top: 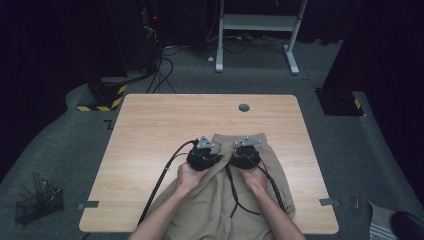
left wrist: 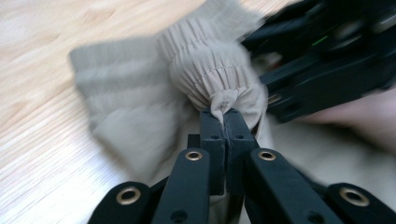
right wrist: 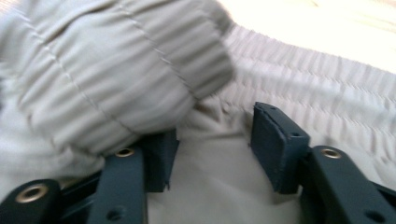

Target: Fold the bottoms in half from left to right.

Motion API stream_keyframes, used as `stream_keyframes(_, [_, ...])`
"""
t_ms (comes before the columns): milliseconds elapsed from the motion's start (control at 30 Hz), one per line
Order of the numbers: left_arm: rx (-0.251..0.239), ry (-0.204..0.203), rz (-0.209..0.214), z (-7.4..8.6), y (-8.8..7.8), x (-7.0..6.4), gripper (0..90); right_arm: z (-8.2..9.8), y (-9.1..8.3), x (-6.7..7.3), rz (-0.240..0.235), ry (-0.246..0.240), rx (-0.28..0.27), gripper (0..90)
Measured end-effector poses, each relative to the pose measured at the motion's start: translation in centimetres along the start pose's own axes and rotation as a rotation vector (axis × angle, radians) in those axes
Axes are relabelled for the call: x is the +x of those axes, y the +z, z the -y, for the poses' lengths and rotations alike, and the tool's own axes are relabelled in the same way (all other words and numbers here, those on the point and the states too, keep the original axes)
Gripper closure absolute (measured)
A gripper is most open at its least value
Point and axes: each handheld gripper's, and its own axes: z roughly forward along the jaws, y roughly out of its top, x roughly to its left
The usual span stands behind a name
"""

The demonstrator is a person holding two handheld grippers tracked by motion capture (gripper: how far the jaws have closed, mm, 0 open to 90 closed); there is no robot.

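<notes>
Nearest the camera, the left gripper [left wrist: 225,122] is clamped on a pinch of the beige trousers' [top: 250,195] elastic waistband [left wrist: 205,65]. The right gripper [right wrist: 212,140] stands apart over it. The trousers lie at the counter's [top: 150,130] near edge, folding barely begun.

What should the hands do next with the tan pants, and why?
Probably close the right tool on the waistband. The left tool already pinches a bunch of the tan pants, but the right one's jaws stand apart with cloth between them, so that side isn't gripped yet.
</notes>
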Motion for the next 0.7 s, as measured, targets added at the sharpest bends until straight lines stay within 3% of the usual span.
stream_keyframes(133, [0.028, 0.000, -0.010, 0.5, 0.6, 0.2, 88.9, 0.5, -1.3, -0.1, 0.009, -0.034, 0.001, 47.0])
stream_keyframes(167, [0.035, 0.001, -0.011, 0.7, 0.9, 0.2, 88.9, 1.2, -2.6, -0.1, -0.001, -0.057, 0.002, 45.5])
stream_keyframes(333, [0.036, -0.006, -0.010, 0.7, 1.0, 0.3, 88.9, 2.9, -4.7, 0.3, -0.013, -0.107, -0.001, 43.4])
stream_keyframes(467, [0.030, -0.017, -0.014, 0.6, 0.7, 0.6, 88.9, 3.2, -4.1, 0.8, -0.033, -0.139, 0.047, 42.1])
stream_keyframes(600, [-0.006, -0.045, -0.011, 0.3, -0.3, 1.4, 89.0, 3.0, -2.9, 1.5, -0.059, -0.095, -0.003, 42.3])
stream_keyframes(700, [-0.041, -0.069, -0.013, -0.1, -1.1, 1.9, 89.1, 2.5, -2.3, 1.8, -0.056, -0.098, -0.005, 42.2])
